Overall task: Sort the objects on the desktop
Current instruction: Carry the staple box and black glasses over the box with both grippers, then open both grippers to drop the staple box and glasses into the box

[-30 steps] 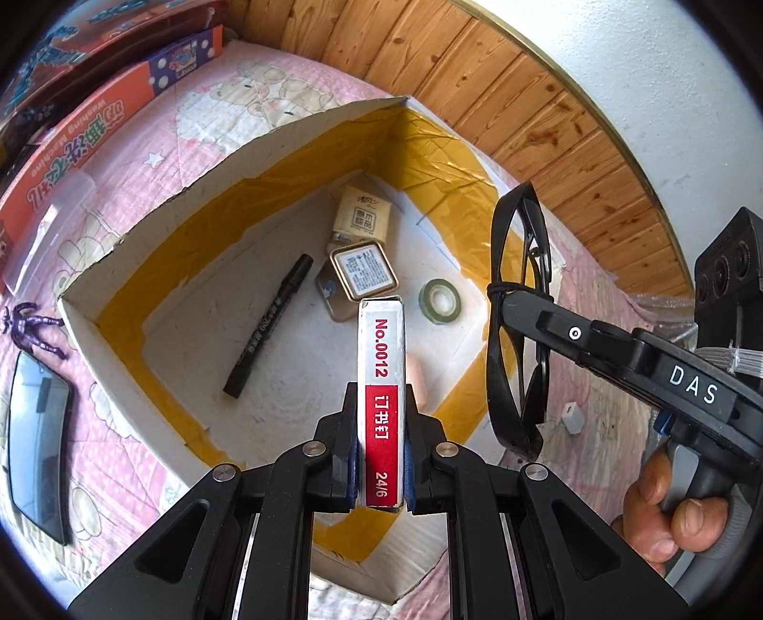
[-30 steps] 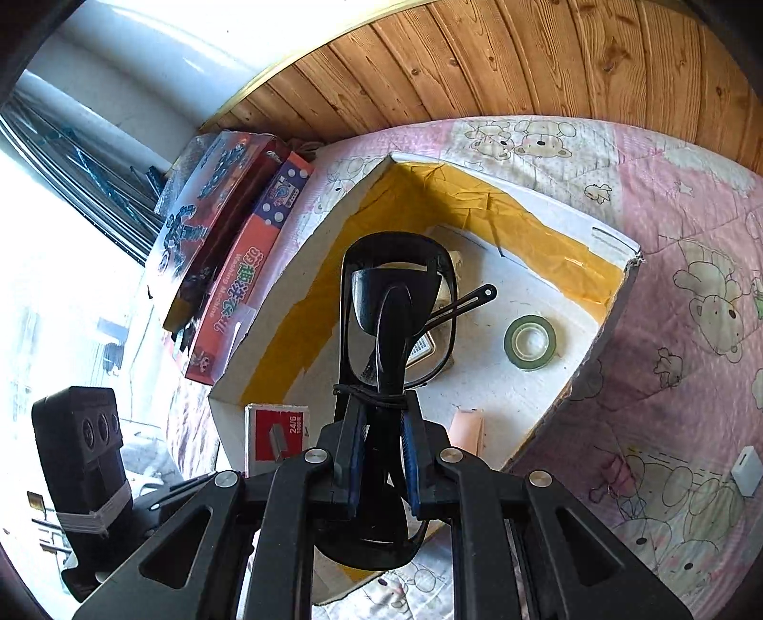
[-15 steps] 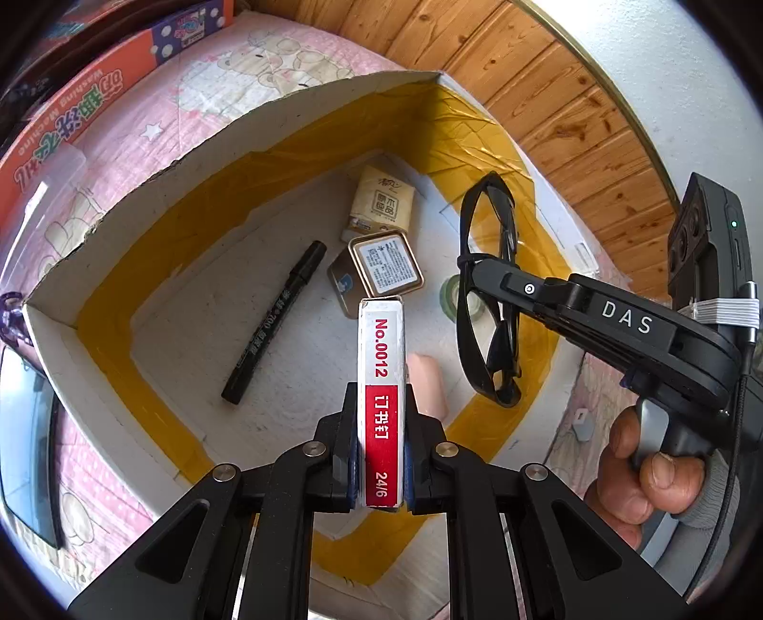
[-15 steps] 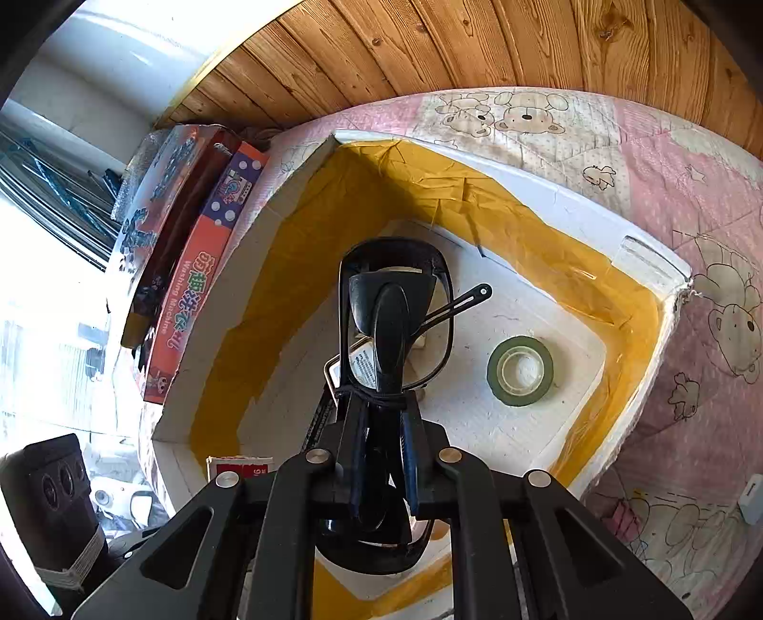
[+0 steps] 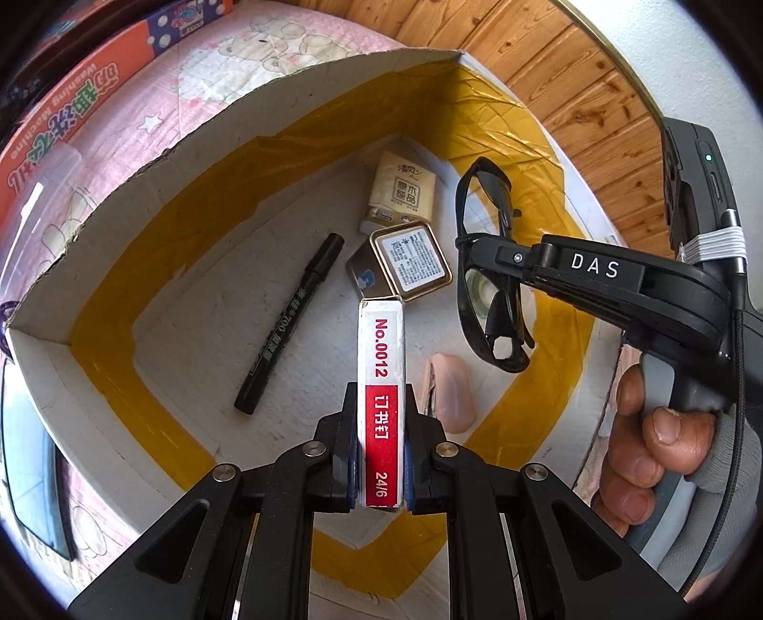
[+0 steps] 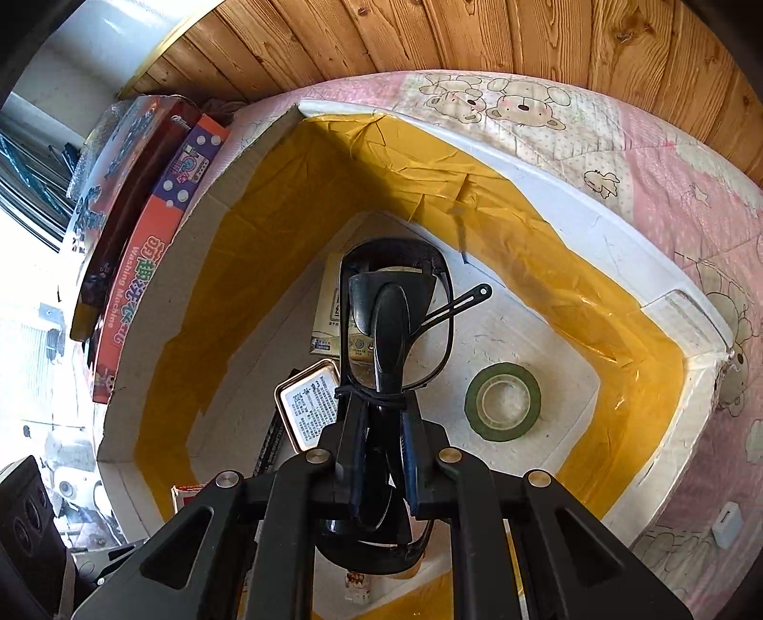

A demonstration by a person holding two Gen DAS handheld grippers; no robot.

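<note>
Both tongs have dropped lower over the cardboard box (image 5: 157,157): left tongs (image 5: 380,458) clamp the staple box (image 5: 381,381), right tongs (image 6: 384,458) clamp black glasses (image 6: 396,310). Released together, they could collide or strike the tin (image 5: 412,260).

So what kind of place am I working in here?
Probably a home room, not an office: a pink teddy-bear quilt covers the surface, wooden panelling lines the wall, and boxed toys sit beside the cardboard box.

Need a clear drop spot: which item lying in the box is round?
The green tape roll: the one ring-shaped item on the box floor; marker, tin and tissue pack are straight-sided.
</note>
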